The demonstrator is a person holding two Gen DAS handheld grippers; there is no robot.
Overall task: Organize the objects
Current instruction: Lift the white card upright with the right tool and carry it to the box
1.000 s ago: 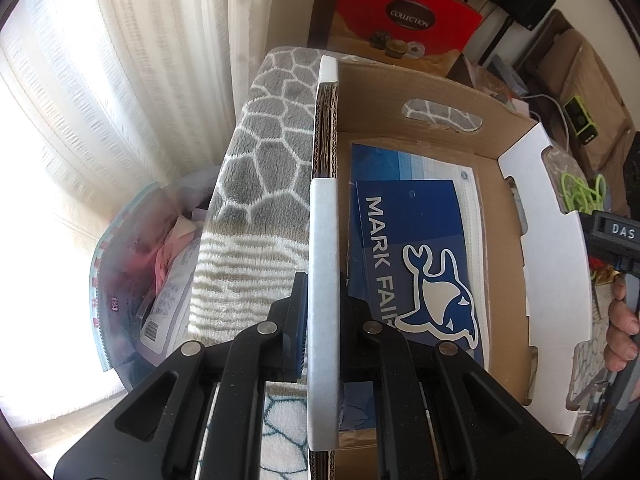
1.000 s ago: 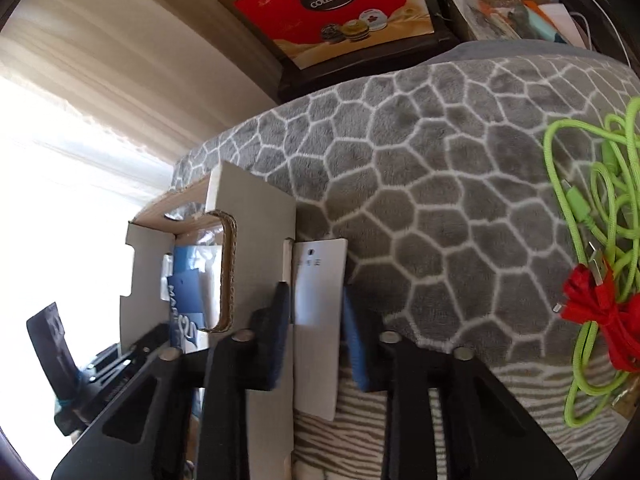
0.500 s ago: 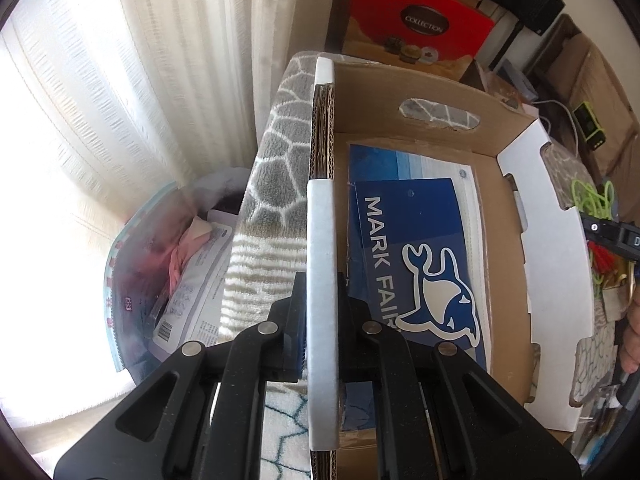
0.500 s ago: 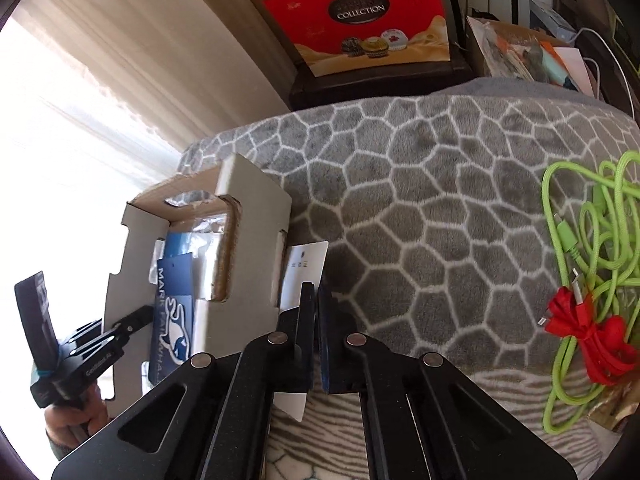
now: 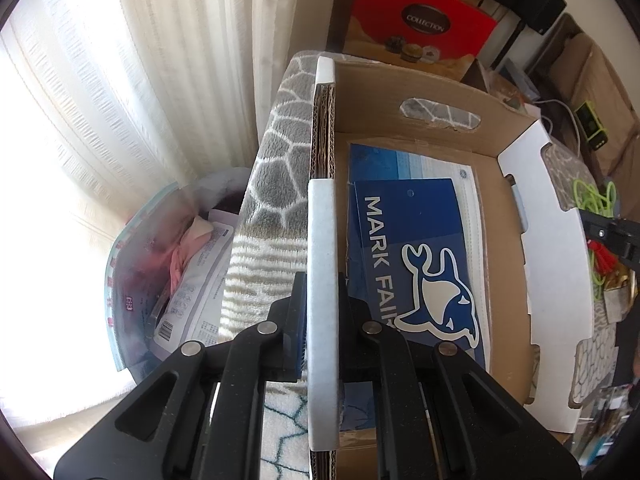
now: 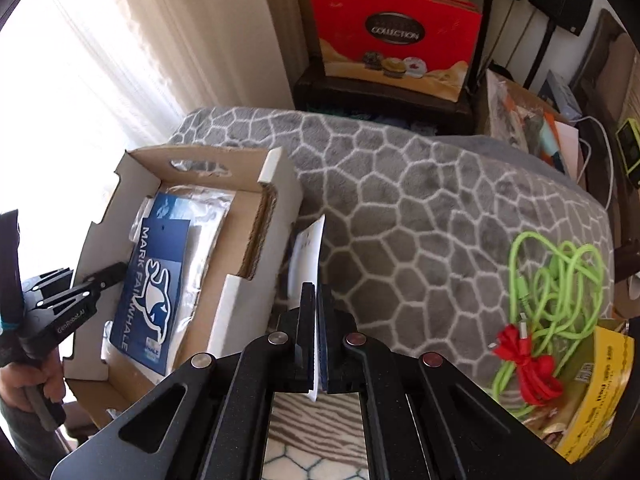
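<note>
An open cardboard box (image 5: 440, 120) (image 6: 280, 196) lies on a grey patterned blanket (image 6: 440, 208). Inside it lie a blue "MARK FAIRWHALE" card (image 5: 420, 256) (image 6: 152, 280) and a clear packet. My left gripper (image 5: 322, 312) is shut on the box's left wall (image 5: 321, 260). My right gripper (image 6: 317, 320) is shut on a thin white card (image 6: 308, 256), held edge-on just right of the box, above the blanket. The left gripper also shows in the right wrist view (image 6: 96, 284), at the box's left side.
A green cable with a red tie (image 6: 552, 280) and a yellow packet (image 6: 600, 392) lie on the blanket at right. A red gift bag (image 6: 396, 36) stands behind. A plastic bag of items (image 5: 168, 280) sits left of the blanket, by the curtain.
My right gripper closed on the white card, lifted it off the blanket and turned it edge-on. My left gripper kept its hold on the box wall and pulled back slightly.
</note>
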